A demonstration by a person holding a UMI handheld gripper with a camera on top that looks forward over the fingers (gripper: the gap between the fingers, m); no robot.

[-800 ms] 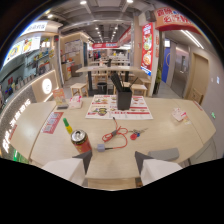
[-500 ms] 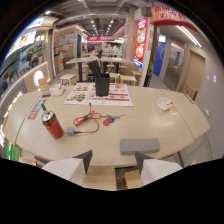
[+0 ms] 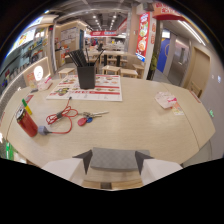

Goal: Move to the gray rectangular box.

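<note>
A fast-food restaurant or food-court dining hall, seen across a pale wooden table (image 3: 135, 125). Beyond the gripper's fingers, a black holder (image 3: 85, 75) packed with chopsticks or straws stands on a laminated picture menu (image 3: 102, 90); a red drink can (image 3: 26, 122) sits ahead to the left. Farther back, rows of small wooden tables and stools (image 3: 112, 62) fill the hall under strip ceiling lights (image 3: 97, 20). Illustrated food posters (image 3: 144, 35) hang on a pillar beyond to the right, and a lit counter with menu boards (image 3: 30, 55) lines the left side.
</note>
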